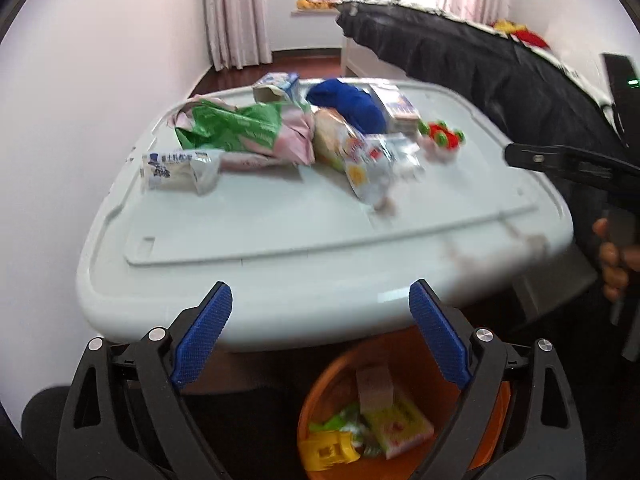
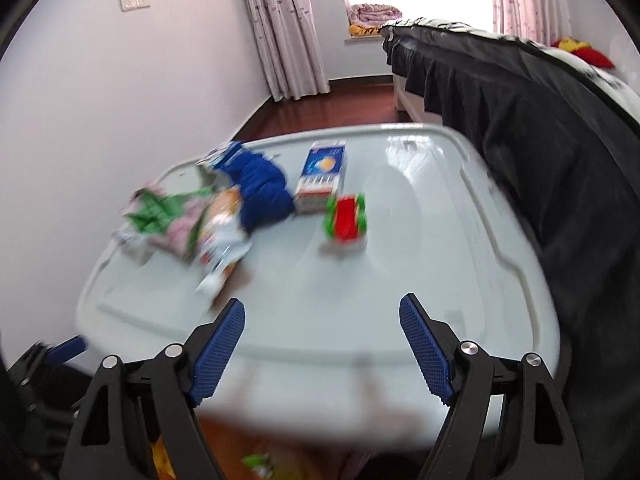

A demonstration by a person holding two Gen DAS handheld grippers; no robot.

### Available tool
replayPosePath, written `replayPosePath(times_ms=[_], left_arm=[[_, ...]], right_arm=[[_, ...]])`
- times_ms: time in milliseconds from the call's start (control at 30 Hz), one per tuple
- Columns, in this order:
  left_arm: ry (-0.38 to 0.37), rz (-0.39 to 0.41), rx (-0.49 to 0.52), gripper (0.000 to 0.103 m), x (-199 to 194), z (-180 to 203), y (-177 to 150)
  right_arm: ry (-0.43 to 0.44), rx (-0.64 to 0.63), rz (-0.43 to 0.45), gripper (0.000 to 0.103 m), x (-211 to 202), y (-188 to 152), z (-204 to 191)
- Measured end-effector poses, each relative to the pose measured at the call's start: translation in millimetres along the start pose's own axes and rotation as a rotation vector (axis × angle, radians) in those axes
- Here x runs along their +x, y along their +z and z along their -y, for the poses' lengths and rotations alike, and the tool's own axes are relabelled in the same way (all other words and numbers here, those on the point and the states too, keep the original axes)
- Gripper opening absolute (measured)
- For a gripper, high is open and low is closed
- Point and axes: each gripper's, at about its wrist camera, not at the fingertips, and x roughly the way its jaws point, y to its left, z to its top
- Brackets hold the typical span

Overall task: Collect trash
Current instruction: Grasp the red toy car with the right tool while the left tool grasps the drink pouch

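left hand-held gripper (image 1: 320, 332) released, empty | orange bin (image 1: 404, 408) clear in left view only | right hand-held gripper (image 2: 322, 344) released, empty

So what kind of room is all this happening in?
Most likely a bedroom in a home. A bed with a dark skirt runs along the right, patterned curtains hang by a bright window, and a folded blanket lies on the sill. The trash sits on a pale plastic tabletop.

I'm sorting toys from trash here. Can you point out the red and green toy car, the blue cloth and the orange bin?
red and green toy car (image 2: 346, 218): right wrist view, on its red body.
blue cloth (image 2: 262, 190): right wrist view, middle of the bundle.
orange bin (image 1: 320, 390): left wrist view, on its inner wall.
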Motion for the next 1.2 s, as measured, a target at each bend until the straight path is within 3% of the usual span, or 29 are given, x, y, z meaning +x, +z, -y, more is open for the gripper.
replayPosePath(times_ms=[233,467,600,633,833,1000,1200], left_arm=[[-0.016,-0.052,-0.13,0.088,23,-20,-5],[-0.048,-0.062,-0.176,0.088,29,-27,-6],[-0.046,-0.067,-0.177,0.088,30,-27,-6],[-0.045,-0.068,-0.175,0.088,30,-27,-7],[-0.048,-0.056,-0.172,0.088,29,-25,-6],[-0.074,-0.067,-0.187,0.088,27,-21,0],[-0.17,-0.072,-0.239,0.088,24,-2,47]], right_arm=[[-0.074,-0.037,-0.046,0.078,69,36,0],[-0.093,-0.031,-0.108,0.073,120,53,3],[-0.114,-0.056,-0.151,0.046,137,52,1],[-0.145,-0.071,-0.143,0.038,136,52,0],[-0.1,-0.06,-0.133,0.037,121,50,2],[-0.012,-0.006,-0.036,0.037,61,52,4],[0.04,0.007,0.089,0.038,-10,30,17]])
